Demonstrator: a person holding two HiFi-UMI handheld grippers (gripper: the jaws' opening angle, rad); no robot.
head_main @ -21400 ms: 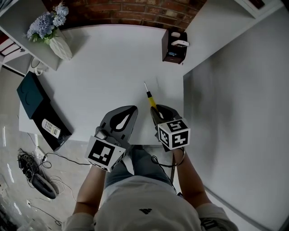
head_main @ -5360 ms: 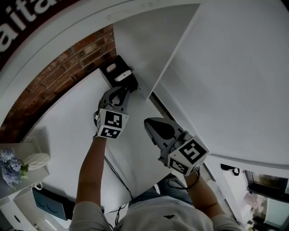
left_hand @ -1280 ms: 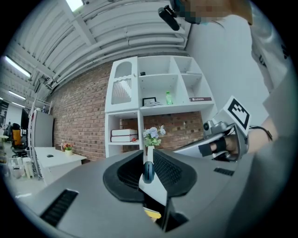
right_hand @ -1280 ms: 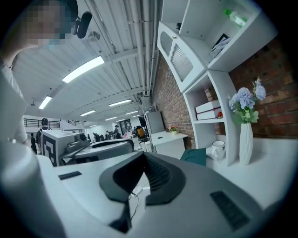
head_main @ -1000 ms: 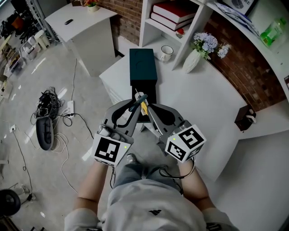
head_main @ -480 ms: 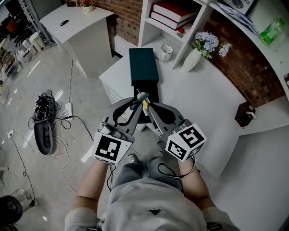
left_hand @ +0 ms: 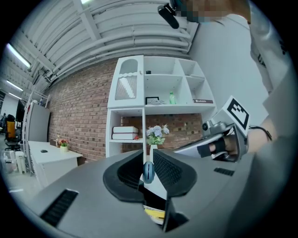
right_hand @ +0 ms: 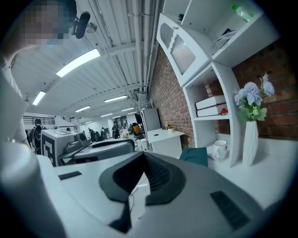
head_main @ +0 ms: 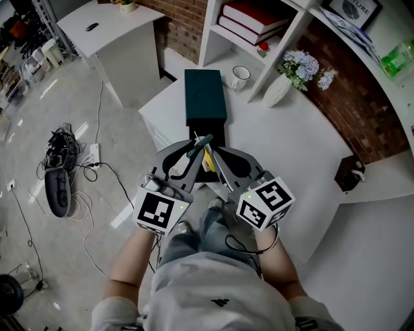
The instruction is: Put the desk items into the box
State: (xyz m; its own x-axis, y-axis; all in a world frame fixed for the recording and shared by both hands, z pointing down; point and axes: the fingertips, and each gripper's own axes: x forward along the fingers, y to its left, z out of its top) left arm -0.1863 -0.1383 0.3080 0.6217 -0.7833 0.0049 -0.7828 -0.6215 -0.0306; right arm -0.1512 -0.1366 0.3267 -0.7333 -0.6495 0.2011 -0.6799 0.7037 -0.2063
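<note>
My left gripper (head_main: 193, 150) is shut on a slim blue-grey pen (head_main: 201, 142); its rounded end (left_hand: 148, 171) shows pinched between the jaws. It hangs over the open black box (head_main: 218, 134), whose teal lid (head_main: 206, 97) lies just beyond on the white desk (head_main: 284, 149). A yellow-handled screwdriver (head_main: 206, 157) shows under the jaw tips, its yellow handle (left_hand: 154, 214) inside the box below. My right gripper (head_main: 217, 160) is close beside the left, shut, with nothing between its jaws (right_hand: 139, 160).
A white mug (head_main: 240, 74), a vase of flowers (head_main: 279, 90) and shelves with books (head_main: 246, 19) stand behind the box. A dark holder (head_main: 349, 173) sits at the desk's right. Cables and a power strip (head_main: 61, 174) lie on the floor at left.
Both grippers stay over the box with the pen still gripped; only the head view has shifted slightly.
</note>
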